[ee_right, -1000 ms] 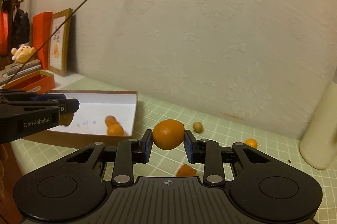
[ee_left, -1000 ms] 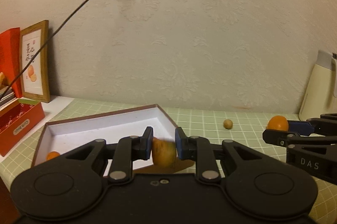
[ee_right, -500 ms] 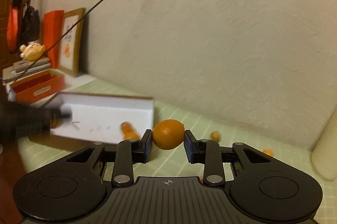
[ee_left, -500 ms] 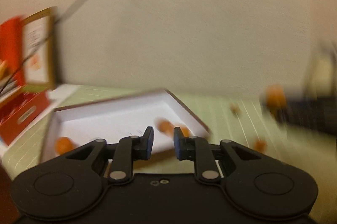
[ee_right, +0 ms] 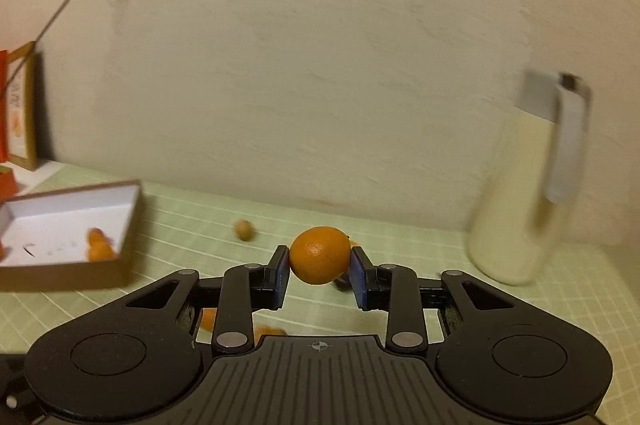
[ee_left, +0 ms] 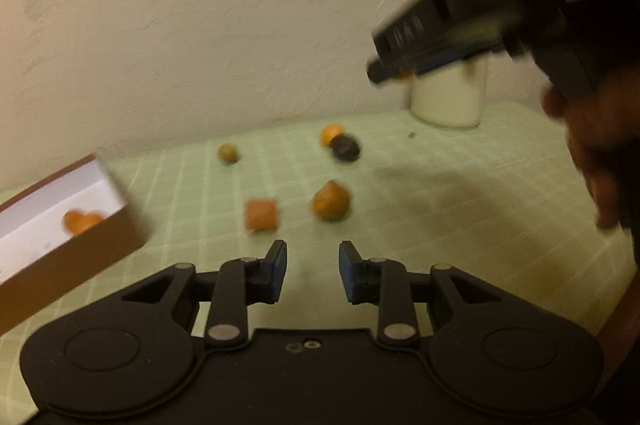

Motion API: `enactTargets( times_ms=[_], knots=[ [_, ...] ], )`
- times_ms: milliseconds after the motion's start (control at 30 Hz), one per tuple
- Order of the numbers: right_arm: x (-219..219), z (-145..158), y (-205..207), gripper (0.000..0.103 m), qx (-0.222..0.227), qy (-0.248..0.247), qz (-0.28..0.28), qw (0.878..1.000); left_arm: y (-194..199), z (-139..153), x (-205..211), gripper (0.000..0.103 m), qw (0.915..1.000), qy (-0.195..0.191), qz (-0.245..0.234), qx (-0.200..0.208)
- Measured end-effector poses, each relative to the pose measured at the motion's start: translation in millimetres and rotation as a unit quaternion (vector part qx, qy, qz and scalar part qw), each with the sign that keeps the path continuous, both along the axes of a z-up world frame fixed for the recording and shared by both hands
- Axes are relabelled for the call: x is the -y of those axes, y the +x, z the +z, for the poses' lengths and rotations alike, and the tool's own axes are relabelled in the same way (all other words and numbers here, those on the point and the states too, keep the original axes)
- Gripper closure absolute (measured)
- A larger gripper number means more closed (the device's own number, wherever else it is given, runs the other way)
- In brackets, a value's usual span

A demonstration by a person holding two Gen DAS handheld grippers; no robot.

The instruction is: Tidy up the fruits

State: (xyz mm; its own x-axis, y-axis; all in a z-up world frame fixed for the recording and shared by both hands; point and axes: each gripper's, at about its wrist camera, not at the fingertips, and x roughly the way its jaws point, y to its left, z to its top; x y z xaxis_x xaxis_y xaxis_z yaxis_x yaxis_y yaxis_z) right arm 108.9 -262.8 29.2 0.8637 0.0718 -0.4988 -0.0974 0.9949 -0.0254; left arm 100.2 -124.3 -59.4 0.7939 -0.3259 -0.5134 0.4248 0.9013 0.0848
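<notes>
Orange (ee_right: pixel 319 255) rind, firm yet slippery: we pinch it across its middle between the right gripper (ee_right: pixel 319 275) fingers. Left gripper (ee_left: pixel 312 275) fingers are opening, nothing between them.

The left gripper (ee_left: pixel 312 275) is not holding the brownish fruit any more, and its jaws are opening with nothing between them. It is now looking away from the white box (ee_left: pixel 100 245), toward the loose fruits (ee_left: pixel 331 202) on the green cloth (ee_left: pixel 440 225). The right gripper (ee_left: pixel 460 33) is now showing high above them.
</notes>
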Motion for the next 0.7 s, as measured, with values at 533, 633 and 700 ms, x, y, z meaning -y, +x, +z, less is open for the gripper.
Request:
enactTargets(
  times_ms=[533, 633, 700],
  knots=[
    [74.5, -14.3, -12.9, 0.071, -0.021, -0.02, -0.052, 0.998, 63.6, -16.2, 51.3, 0.081, 0.9987, -0.028, 0.021, -0.037],
    [77.9, -15.5, -12.3, 0.071, -0.02, -0.019, -0.052, 0.998, 63.8, -19.0, 61.6, 0.081, 0.9991, -0.022, 0.009, -0.034],
    [79.2, -16.2, -11.3, 0.071, -0.022, -0.019, -0.052, 0.998, 68.7, -23.5, 64.7, 0.081, 0.9989, -0.019, 0.013, -0.041]
  ],
)
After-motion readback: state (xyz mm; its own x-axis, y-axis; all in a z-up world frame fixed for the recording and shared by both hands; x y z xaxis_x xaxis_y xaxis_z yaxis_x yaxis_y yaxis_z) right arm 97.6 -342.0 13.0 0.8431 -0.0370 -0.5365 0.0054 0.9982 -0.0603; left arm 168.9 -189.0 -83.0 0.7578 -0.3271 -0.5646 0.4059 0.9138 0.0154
